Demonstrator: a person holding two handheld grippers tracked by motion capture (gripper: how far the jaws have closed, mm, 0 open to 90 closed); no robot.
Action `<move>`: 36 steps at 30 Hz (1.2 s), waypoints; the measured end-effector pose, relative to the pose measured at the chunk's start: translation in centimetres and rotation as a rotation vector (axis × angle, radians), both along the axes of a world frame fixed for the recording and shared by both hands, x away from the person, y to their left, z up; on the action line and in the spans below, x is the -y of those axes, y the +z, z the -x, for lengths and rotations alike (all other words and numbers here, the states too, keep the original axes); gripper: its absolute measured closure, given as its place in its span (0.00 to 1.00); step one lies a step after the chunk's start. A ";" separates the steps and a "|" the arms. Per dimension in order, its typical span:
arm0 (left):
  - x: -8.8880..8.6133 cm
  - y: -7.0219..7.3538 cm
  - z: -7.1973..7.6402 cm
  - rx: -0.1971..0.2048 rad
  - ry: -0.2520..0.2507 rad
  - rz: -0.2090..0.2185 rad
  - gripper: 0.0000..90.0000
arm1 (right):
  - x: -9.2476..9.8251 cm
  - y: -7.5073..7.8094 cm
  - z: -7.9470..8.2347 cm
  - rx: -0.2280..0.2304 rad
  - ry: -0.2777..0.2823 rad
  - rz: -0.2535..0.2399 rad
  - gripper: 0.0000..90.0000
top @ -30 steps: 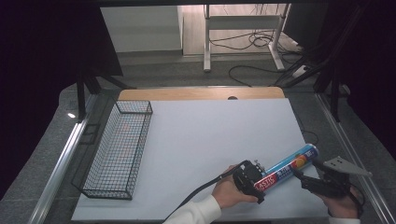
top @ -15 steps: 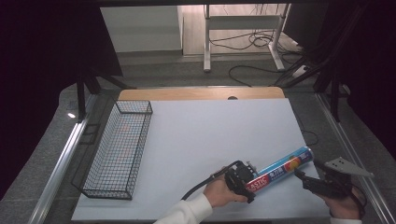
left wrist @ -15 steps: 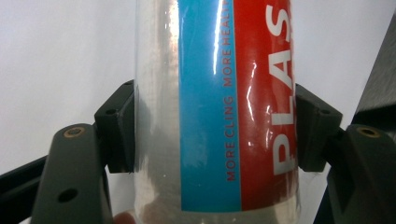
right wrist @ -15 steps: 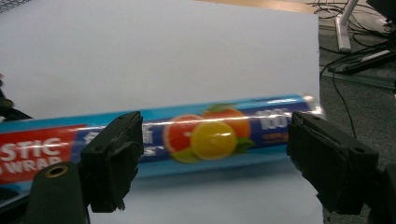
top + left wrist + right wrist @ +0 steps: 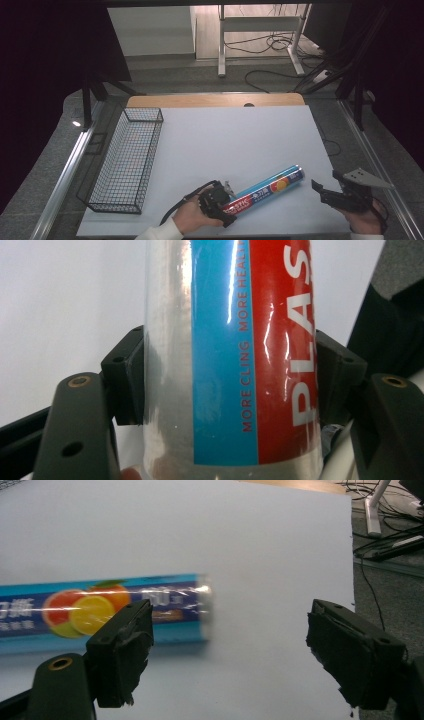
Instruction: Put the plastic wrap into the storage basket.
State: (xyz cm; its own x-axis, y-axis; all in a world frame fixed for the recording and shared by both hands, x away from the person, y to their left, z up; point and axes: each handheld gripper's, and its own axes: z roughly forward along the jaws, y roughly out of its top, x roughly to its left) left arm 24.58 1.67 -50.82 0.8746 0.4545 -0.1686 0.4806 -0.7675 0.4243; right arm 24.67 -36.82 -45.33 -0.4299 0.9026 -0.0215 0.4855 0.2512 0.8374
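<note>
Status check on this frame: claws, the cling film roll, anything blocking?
Left claw shut on cling film roll. Right claw open, beside roll's far end. Wire basket apart, at left.

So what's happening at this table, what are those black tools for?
A person holds a gripper in each hand. The left gripper has its jaws shut on one end of a roll of plastic wrap lying on the white table. The right gripper waits open, just off the roll's other end. A wire basket sits at the left.

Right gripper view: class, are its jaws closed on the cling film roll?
No, the right gripper stands open, and the cling film roll lies beyond its jaws.
</note>
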 end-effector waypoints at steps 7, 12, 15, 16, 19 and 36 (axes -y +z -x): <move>-4.1 -0.2 1.0 -0.006 0.011 0.000 0.35 | 0.0 -0.1 -0.1 -0.003 -0.001 0.000 0.21; -4.3 0.0 1.0 0.004 0.040 -0.006 0.32 | -0.1 -0.1 -0.1 -0.003 0.003 0.003 0.21; -4.2 0.5 0.7 0.019 0.063 -0.001 0.25 | -0.1 0.0 -0.2 -0.003 0.002 0.003 0.21; -4.2 0.6 0.5 0.015 0.068 0.008 0.22 | -0.2 -0.1 -0.2 -0.004 0.000 0.004 0.21; -3.3 1.2 -0.7 0.009 0.085 0.041 0.17 | -0.2 -0.2 -0.3 -0.008 0.003 0.008 0.21; 4.7 1.2 -8.6 -0.088 0.058 0.008 0.10 | -0.3 -0.6 -0.5 -0.025 0.009 0.025 0.21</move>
State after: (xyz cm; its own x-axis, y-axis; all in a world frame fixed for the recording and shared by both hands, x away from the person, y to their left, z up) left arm 33.19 -3.01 -49.66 0.8283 0.5025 -0.2478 0.5601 -0.7339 0.3842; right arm 25.15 -36.52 -45.94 -0.4390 0.8979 -0.0329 0.5037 0.2763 0.8185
